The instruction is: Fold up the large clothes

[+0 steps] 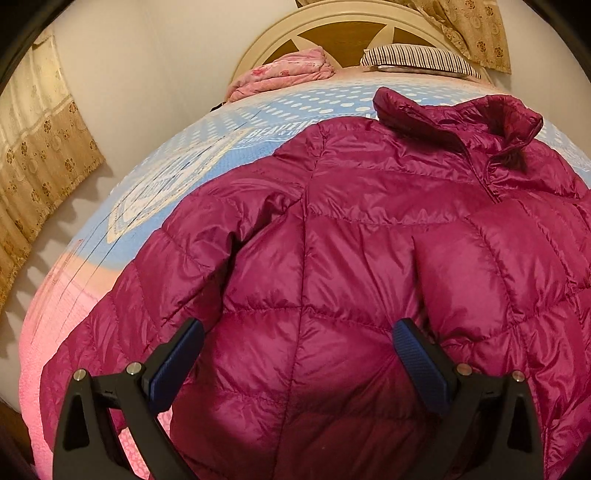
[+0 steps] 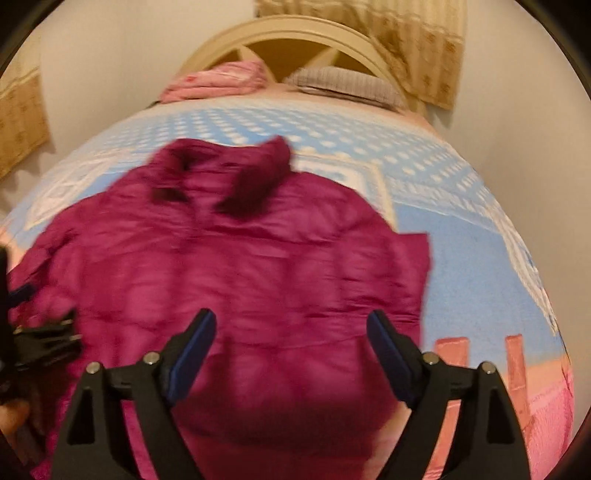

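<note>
The magenta jacket [image 1: 332,258] lies flat on the bed [image 1: 229,147], collar toward the upper frame, its long axis running away from both tongs. The left gripper [image 1: 297,354] and right gripper [image 2: 291,349] hover released above the hem, grasping nothing.

Magenta all over the quilted jacket [image 1: 332,258], glossy, stitched in puffy panels, darker at the collar [image 1: 458,118]. The bedspread [image 1: 207,155] under it runs sky blue with white dots near the head edge, a white emblem in the middle, then peach and pink toward the foot edge, with salmon blocks [image 2: 515,362] there. At the head edge: a pink floral quilt [image 1: 284,74] and a pillow [image 1: 417,59] striped dark on white. Cream headboard [image 1: 332,26] with tan wooden insets. Beige curtains [image 1: 40,155] carry brown flowers. Black grippers, blue pads [image 1: 177,365].
</note>
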Motion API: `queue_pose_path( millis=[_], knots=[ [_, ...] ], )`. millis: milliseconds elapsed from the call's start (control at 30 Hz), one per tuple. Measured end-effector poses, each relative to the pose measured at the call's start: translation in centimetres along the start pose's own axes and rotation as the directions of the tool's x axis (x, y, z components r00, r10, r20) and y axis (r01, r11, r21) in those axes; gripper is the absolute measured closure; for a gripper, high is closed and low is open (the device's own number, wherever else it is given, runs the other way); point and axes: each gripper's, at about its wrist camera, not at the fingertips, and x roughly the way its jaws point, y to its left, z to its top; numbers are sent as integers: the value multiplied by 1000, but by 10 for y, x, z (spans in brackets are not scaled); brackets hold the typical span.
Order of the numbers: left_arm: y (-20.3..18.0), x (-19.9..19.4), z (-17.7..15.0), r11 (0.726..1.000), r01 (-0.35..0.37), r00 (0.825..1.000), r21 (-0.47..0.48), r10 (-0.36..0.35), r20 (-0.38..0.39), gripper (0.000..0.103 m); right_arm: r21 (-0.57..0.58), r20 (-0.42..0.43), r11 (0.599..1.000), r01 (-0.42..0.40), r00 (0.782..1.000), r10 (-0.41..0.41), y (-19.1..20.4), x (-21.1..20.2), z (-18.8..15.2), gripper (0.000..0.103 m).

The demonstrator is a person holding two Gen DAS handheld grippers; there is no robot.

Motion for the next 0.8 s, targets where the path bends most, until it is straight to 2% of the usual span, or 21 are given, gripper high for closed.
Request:
queue_pose_path(
  millis=[67,200,300,533,700,800],
  knots=[
    [3,1,-1,1000,14,1000,-13,-14,-2,1,0,-17,999,-44,999,44,16,8,-6,17],
    [5,0,-3,999,23,1000,-22,-23,-2,1,-4,-59,998,-56,997,55,36,37,-23,17],
    [2,-1,-3,1000,13,1000,-13,-13,4,1,-9,-53,1000,-25,998,25,41,50,-35,16],
    [5,-4,-3,1000,15,1000,-24,-15,8,1,-4,-64,1000,-16,998,16,43,54,-35,13],
    [41,-30,0,993,41,998,-112,-36,43,1,0,-62,1000,-9,998,9,43,55,-35,12],
    [68,-48,-2,993,11,996,-114,-1,86,1,1,-62,1000,-7,998,7,45,55,-36,12]
  ],
)
